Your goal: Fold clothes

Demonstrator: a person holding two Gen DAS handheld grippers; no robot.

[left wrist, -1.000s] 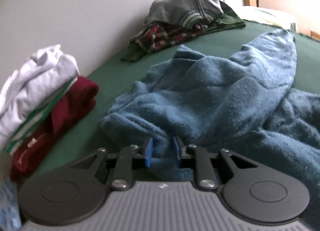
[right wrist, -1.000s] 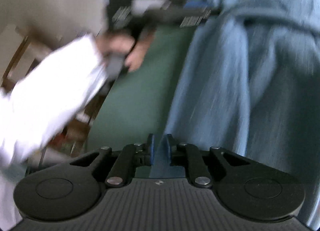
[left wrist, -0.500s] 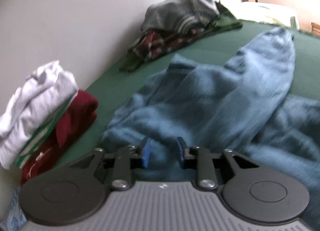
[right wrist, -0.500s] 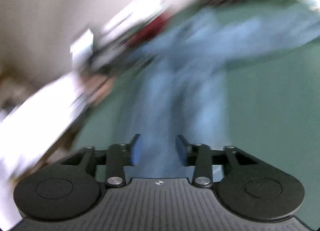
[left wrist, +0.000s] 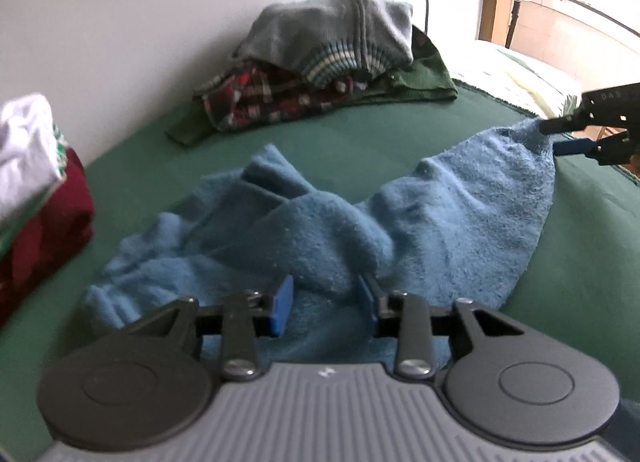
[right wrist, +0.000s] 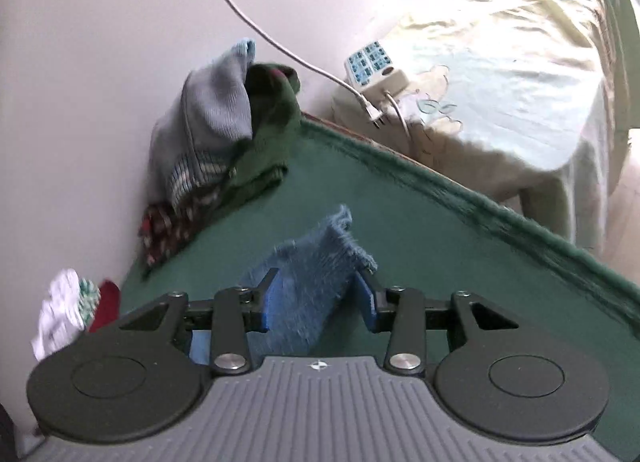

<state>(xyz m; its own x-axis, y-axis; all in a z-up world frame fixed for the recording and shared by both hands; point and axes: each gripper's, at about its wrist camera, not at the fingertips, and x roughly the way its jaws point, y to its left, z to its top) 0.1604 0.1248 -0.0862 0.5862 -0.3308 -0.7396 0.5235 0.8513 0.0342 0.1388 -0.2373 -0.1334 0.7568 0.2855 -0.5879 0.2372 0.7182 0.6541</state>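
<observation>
Since a second ago you've let both claws spread: your left gripper (left wrist: pixel 326 304) sits wide open over the blue fleece garment's (left wrist: pixel 420 230) bunched near end, gripping nothing. Your right gripper (right wrist: pixel 316 304) is open too, with a loose cuff lying between its pads on the green blanket (right wrist: pixel 420 230). Farther back, an unfolded clothes pile (left wrist: pixel 328 62) sits against the wall.

Both tongs (left wrist: pixel 325 304) (right wrist: pixel 318 304): black linkages, blue pads, seemingly silver screws.

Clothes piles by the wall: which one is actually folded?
The white-and-red stack, at the left in the left wrist view: flat layers, white on dark red. The far heap, grey sweater over plaid and green, is just crumpled.
</observation>
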